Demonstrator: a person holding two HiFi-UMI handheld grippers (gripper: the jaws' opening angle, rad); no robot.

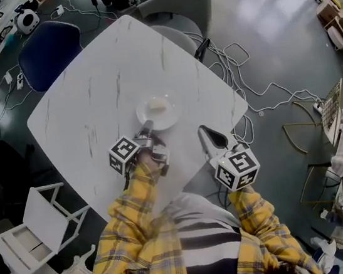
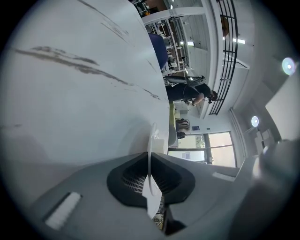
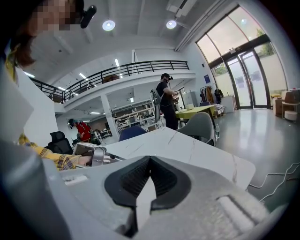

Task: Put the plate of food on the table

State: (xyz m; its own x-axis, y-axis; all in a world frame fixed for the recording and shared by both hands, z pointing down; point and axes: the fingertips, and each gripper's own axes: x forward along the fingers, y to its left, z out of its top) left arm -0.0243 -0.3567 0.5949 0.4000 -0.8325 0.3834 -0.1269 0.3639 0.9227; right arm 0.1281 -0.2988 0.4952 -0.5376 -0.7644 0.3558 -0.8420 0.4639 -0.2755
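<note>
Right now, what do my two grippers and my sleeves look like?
The left gripper and right gripper are both grey, with black ribbed pads and a white cube bearing black square markers on each. The sleeves are yellow plaid.

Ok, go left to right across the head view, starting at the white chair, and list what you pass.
white chair → left hand-held gripper → plate of food → right hand-held gripper

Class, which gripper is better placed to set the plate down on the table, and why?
Left. The left gripper is shut on the rim of the plate over the table; the right gripper is shut and empty.
</note>
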